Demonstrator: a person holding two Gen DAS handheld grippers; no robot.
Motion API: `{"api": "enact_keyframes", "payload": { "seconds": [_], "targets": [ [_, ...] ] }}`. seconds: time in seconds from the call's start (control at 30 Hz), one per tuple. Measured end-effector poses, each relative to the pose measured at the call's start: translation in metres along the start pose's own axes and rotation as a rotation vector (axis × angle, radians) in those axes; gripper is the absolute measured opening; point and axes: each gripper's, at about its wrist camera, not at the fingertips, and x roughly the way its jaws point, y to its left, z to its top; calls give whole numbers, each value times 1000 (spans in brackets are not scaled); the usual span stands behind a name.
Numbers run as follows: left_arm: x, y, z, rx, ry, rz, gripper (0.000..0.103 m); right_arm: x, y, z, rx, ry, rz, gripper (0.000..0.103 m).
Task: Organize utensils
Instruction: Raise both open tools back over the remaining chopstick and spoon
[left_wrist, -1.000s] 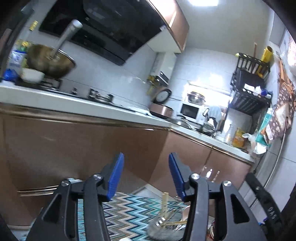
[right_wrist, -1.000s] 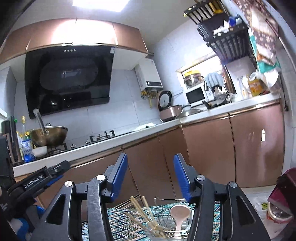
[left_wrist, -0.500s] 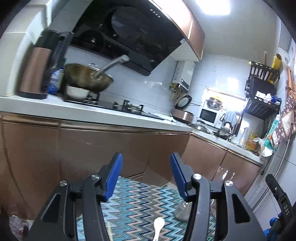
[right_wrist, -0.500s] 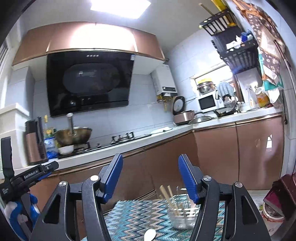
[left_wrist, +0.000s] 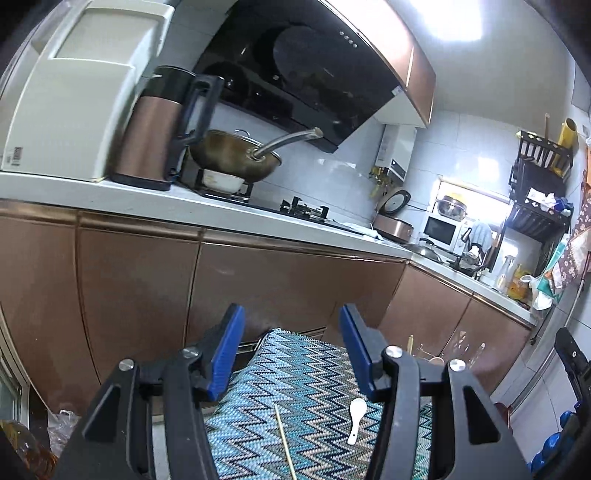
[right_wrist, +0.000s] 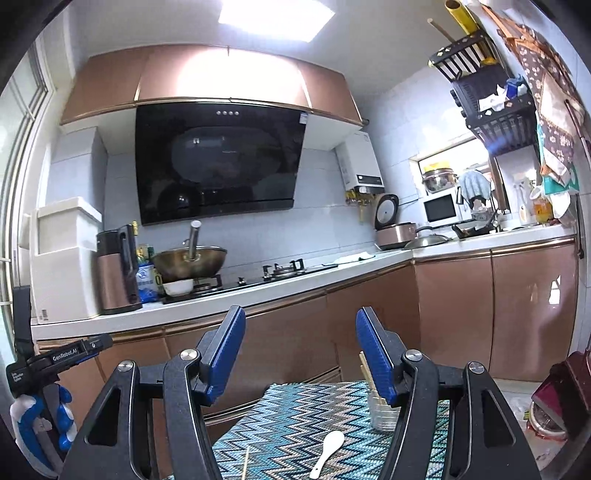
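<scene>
step: approach, nothing picked | L gripper (left_wrist: 291, 350) + R gripper (right_wrist: 299, 354) both released, empty | next: drop to white spoon (right_wrist: 328, 452) low-centre, lift into glass holder (right_wrist: 382, 411)

White lettering reading "GenRobot.AI" runs along the black body of the left gripper (right_wrist: 61, 360), seen at the left edge of the right wrist view. Smaller print on its handle and the blue packet's (right_wrist: 146, 284) label are too small to read.
</scene>
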Motion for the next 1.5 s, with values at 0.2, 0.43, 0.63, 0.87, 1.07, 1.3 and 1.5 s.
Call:
{"api": "enact_keyframes", "payload": {
  "seconds": [0.2,0.43,0.63,0.87,1.07,1.3,1.5],
  "targets": [
    [-17,19,-6,-19,15,-16,52,-12,17,-3,-20,23,1,62],
    [-35,41,-7,-47,5,-22,52,-22,39,-4,-43,35,24,62],
    [-50,61,-9,-85,-6,-14,52,-25,54,-9,-45,61,63,62],
    [-63,73,-11,-100,-7,-16,52,-30,65,-11,-44,82,101,62],
    [-66,65,-12,-81,-3,-49,52,-43,67,-8,-49,63,102,62],
    [-65,49,-21,-29,26,-91,52,-59,64,-4,-50,36,83,62],
    [-67,39,-25,1,30,-100,52,-65,65,-3,-52,26,83,62]
  ]
}}
